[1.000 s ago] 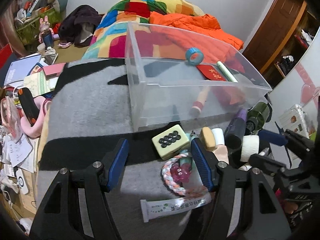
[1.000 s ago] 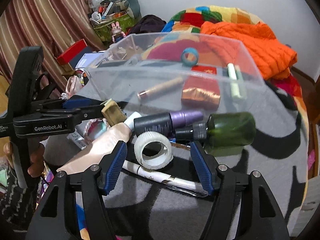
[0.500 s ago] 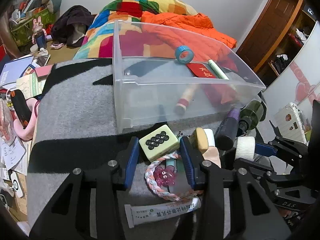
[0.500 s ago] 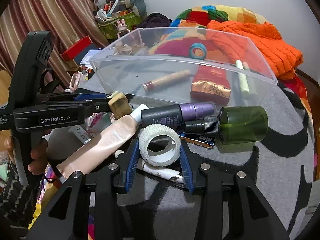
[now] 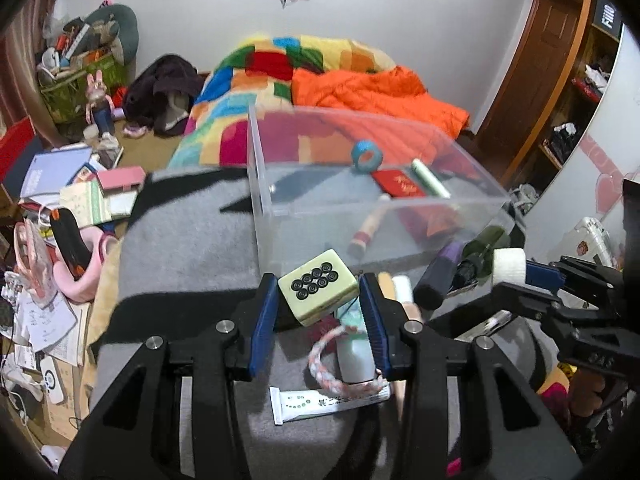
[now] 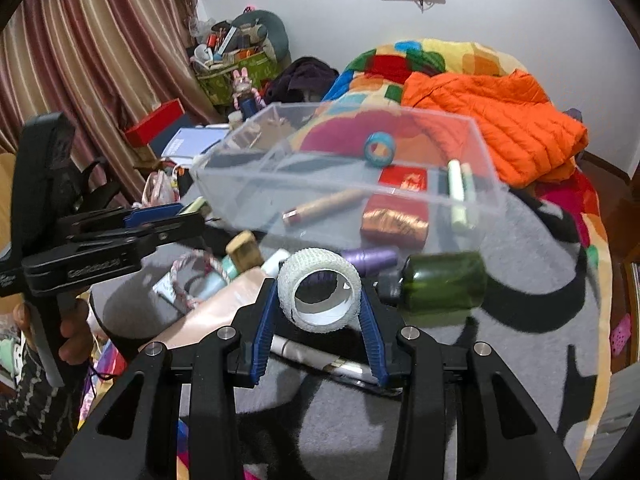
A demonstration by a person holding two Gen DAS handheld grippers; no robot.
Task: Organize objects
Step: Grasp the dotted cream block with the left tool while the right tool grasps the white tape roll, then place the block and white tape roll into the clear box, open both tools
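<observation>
Both grippers are now carrying what they were only straddling a second ago: the jaws have narrowed and each load is rising off the grey blanket toward the clear plastic bin (image 5: 360,200).

The left gripper (image 5: 320,300) is clamping the pale green tile (image 5: 318,286), a blocky piece with a face of black rings, held just in front of the bin's near wall. It is looking rigid and solid, so the blue pads are pressing on two opposite flat sides without any give. Smooth sides may be making it a little slippery, and it is sitting slightly skewed between the pads, so a firm, even squeeze is suiting it best.

The right gripper (image 6: 320,300) is clenching the white bandage roll (image 6: 320,290) across its outer rim, with the hollow core facing the camera. That roll is appearing light, soft and textured; the woven surface is giving the pads good friction, but hard pressure would probably be squashing the ring oval. Holding it across the width, as here, is the sensible place.

Below it the pile is waiting on the blanket: a green bottle (image 6: 442,282), a purple-capped bottle (image 6: 370,256), a beige tube (image 6: 224,304) and a braided ring (image 6: 188,276). Inside the bin are lying a blue tape roll (image 6: 379,149), a red packet (image 6: 404,180) and some slim sticks; whether the copper-coloured item is inside or seen through the wall is hard to say from this distorted view.
</observation>
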